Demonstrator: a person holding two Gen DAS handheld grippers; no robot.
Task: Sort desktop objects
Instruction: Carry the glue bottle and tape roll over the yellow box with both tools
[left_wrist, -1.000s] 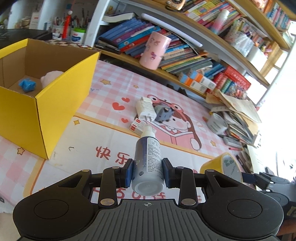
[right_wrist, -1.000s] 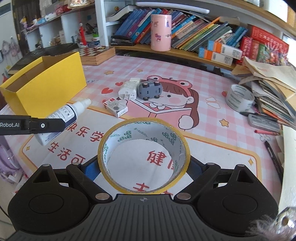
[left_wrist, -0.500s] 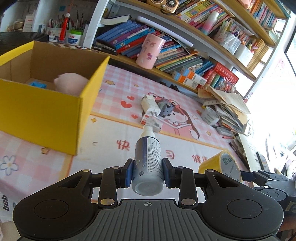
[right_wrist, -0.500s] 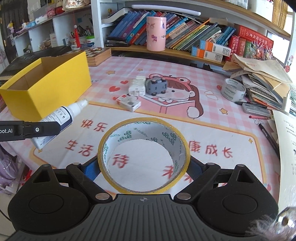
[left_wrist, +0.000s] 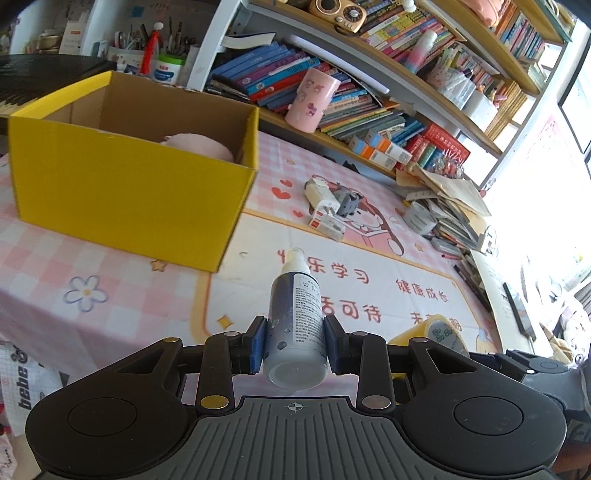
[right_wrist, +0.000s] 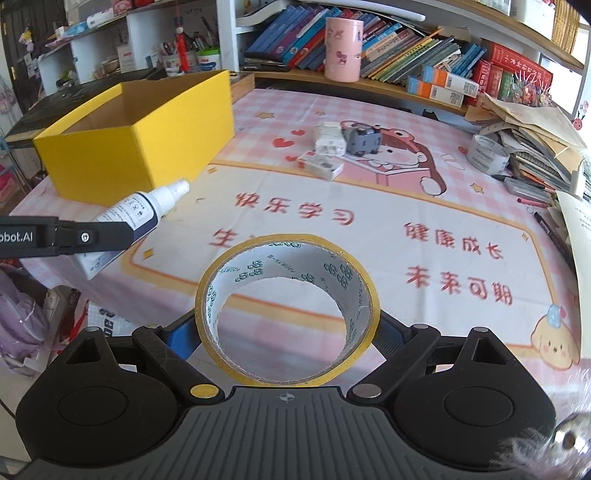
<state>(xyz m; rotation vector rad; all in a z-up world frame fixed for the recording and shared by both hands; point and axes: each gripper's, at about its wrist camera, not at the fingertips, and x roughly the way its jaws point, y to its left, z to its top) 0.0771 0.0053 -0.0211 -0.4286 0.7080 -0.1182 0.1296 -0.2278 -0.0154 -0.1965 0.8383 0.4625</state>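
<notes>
1. Two views, different info: only the left wrist cam sees into the yellow box (left_wrist: 133, 192) far left, with a pink plush (left_wrist: 201, 146) inside. From the right cam the box (right_wrist: 140, 144) interior is hidden.
2. Left gripper (left_wrist: 295, 345) is pinching the spray bottle (left_wrist: 297, 325), held above the desk mat (left_wrist: 369, 295), nozzle pointing forward.
3. Right gripper (right_wrist: 288, 332) is clamped on the yellow tape roll (right_wrist: 288, 310), also held up over the mat.
4. Mid-desk sit a white charger (right_wrist: 330, 138), small carton (right_wrist: 320, 165) and grey toy car (right_wrist: 364, 139); another tape roll (right_wrist: 487, 153) is far right beside a pile of papers.
</notes>
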